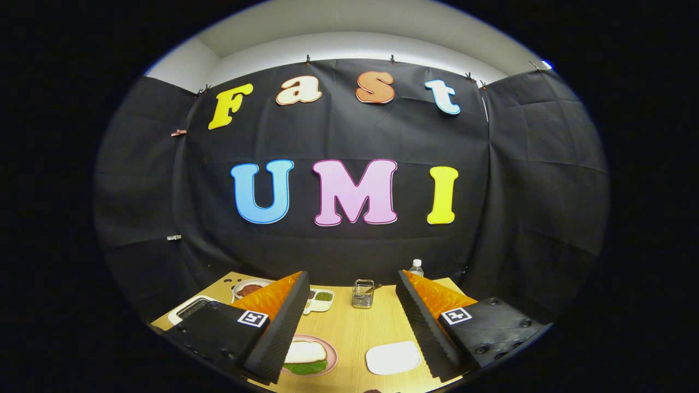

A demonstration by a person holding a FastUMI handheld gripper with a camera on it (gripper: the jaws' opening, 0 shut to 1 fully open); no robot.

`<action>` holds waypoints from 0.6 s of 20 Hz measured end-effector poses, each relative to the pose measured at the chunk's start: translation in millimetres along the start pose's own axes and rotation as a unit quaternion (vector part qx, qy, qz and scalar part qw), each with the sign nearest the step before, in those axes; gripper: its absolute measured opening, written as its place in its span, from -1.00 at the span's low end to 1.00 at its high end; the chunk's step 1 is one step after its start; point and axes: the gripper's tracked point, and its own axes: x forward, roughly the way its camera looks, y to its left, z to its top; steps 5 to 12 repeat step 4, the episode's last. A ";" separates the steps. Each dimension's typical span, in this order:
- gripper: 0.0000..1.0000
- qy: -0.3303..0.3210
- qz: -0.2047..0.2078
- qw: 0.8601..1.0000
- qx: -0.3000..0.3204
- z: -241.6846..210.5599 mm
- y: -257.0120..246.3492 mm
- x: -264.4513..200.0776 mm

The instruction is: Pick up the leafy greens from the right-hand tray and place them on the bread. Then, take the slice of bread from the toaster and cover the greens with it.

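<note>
My gripper [352,275] hangs above the wooden table [355,333], open, its fingers spread wide with nothing between them. Below, by the left finger, a pink plate [329,364] holds a pale bread slice [304,352]. A green leaf [308,368] pokes out from under the slice's near edge. Right of the plate lies a bare white tray [393,357], close to the right finger. The small wire toaster [362,293] stands at the back of the table, just beyond the fingertips.
A small white dish with green filling [321,299] sits left of the toaster. A plate of reddish food [248,288] and a white tray [188,308] lie at the far left. A water bottle [416,267] stands at the back right against the cloth wall.
</note>
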 end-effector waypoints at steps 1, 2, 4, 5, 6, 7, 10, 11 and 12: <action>0.97 0.002 -0.002 1.000 0.000 -1.4 -1.9 0.2; 0.97 0.005 -0.005 1.000 0.000 -3.9 -4.1 0.8; 0.97 0.011 -0.008 1.000 0.000 -7.7 -5.4 0.1; 0.97 0.011 -0.008 1.000 0.000 -7.7 -5.4 0.1; 0.97 0.011 -0.008 1.000 0.000 -7.7 -5.4 0.1; 0.97 0.011 -0.008 1.000 0.000 -7.7 -5.4 0.1; 0.97 0.011 -0.008 1.000 0.000 -7.7 -5.4 0.1; 0.97 0.011 -0.008 1.000 0.000 -7.7 -5.4 0.1; 0.97 0.011 -0.008 1.000 0.000 -7.7 -5.4 0.1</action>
